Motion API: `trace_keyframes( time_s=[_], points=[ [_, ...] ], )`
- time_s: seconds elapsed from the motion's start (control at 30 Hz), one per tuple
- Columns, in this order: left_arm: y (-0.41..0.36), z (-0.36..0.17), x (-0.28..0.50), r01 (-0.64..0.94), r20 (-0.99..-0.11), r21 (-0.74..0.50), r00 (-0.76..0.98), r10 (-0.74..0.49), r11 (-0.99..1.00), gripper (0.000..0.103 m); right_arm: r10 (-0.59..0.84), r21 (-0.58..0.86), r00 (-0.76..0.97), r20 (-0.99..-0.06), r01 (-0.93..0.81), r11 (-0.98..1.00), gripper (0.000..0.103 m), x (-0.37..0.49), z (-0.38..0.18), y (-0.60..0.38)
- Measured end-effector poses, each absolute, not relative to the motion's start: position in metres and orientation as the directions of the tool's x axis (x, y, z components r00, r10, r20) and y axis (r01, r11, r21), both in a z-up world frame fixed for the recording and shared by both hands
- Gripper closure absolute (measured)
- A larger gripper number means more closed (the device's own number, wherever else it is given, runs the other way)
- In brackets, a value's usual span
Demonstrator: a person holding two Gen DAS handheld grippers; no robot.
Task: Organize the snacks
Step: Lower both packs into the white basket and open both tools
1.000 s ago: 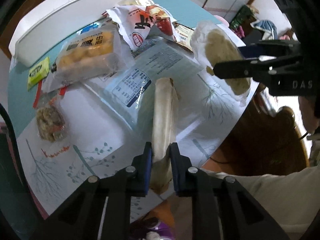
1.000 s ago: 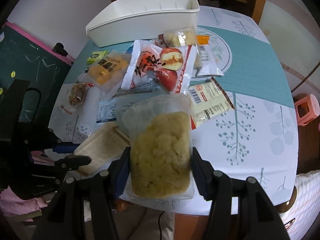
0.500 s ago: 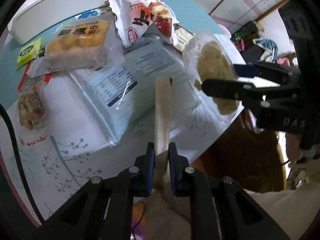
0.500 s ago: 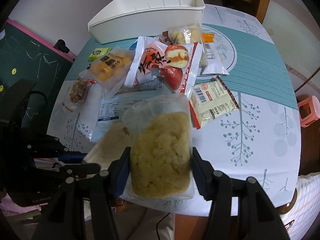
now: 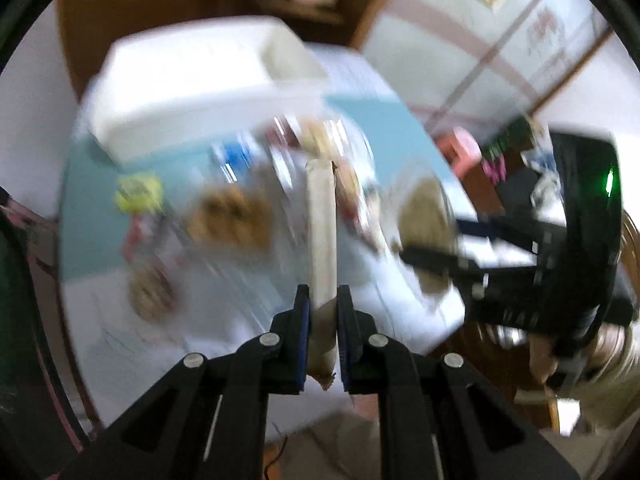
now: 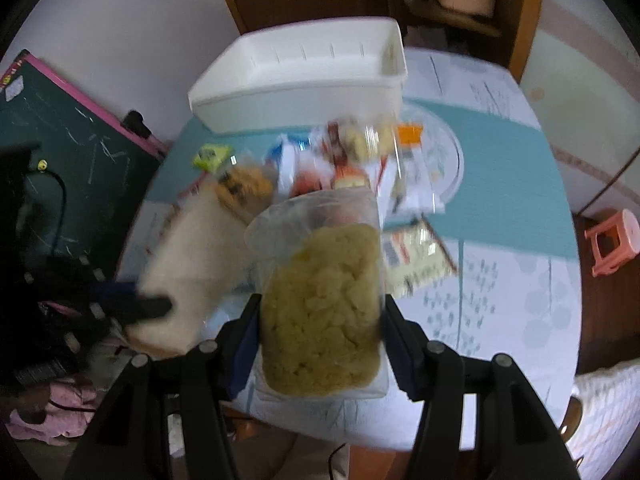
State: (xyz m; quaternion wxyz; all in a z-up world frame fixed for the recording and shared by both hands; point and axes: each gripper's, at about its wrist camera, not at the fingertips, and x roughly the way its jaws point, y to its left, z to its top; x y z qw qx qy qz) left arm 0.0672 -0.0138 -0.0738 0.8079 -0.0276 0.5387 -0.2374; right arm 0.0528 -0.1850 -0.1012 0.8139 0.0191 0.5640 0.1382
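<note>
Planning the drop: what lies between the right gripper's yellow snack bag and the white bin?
Right wrist view: loose snack packets clutter the table between the yellow snack bag and the white bin.

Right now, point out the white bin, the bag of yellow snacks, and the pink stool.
white bin [image 6: 280,92], right wrist view, on its front wall.
bag of yellow snacks [image 6: 324,308], right wrist view, middle of the bag.
pink stool [image 6: 610,240], right wrist view, on its seat.

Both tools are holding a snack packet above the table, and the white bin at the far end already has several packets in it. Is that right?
Not quite. The white bin looks empty in the right wrist view; no packets show inside it. The rest holds: the right tool grips the clear bag of yellow snacks, and the left tool grips a flat beige packet.
</note>
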Motion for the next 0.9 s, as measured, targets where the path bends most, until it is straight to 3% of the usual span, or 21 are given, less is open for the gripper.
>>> trace_keyframes(
  time_s=[0.37,0.9],
  points=[
    [0.008,-0.012,0.172,0.222,-0.794,-0.152,0.553,-0.253,0.963,0.094,0.260,0.193,0.471,-0.843,-0.185,0.963,0.046,0.179,-0.043,-0.184],
    [0.016,-0.053,0.275,0.076,-0.822,-0.109,0.553,-0.133,0.991,0.092,0.173,0.128,0.439,-0.882,-0.129,0.983,0.046,0.290,-0.068,-0.170]
  ],
)
